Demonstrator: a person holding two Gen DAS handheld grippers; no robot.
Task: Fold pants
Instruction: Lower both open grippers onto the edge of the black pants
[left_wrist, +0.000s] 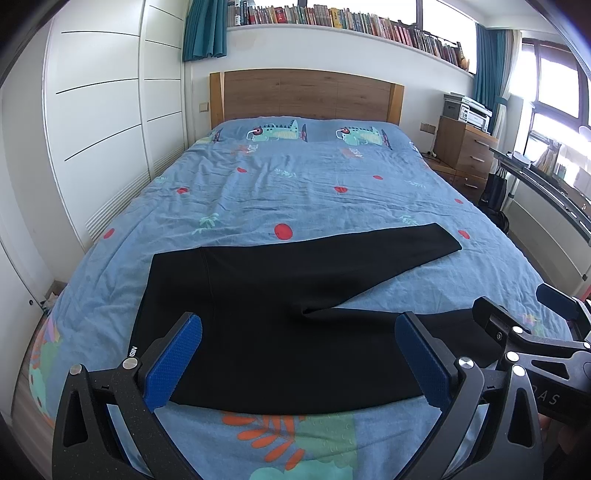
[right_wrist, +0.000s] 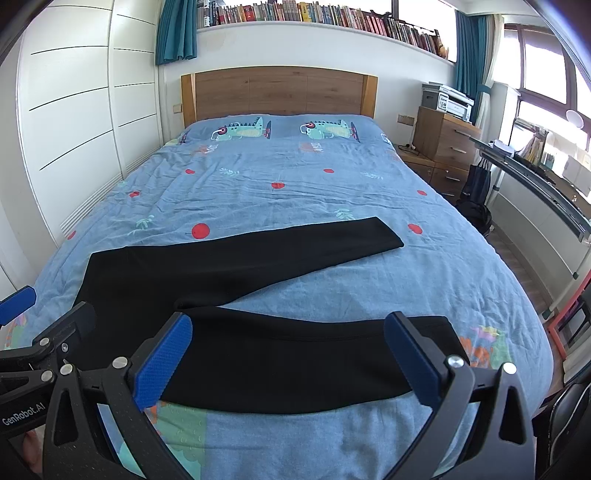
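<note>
Fold not started, by the look of it: black pants (left_wrist: 280, 295) lie flat on the bed (left_wrist: 314, 184), legs splayed in a V, no layer doubled over. Left gripper (left_wrist: 299, 363) has jaws wide open, holding nothing, waist and seat section just ahead between them. Right gripper (right_wrist: 288, 360) is also wide open and empty, near leg lying across in front of its jaws. Left view shows the waistband edge; right view shows the near leg's cuff end. All folds remain.
</note>
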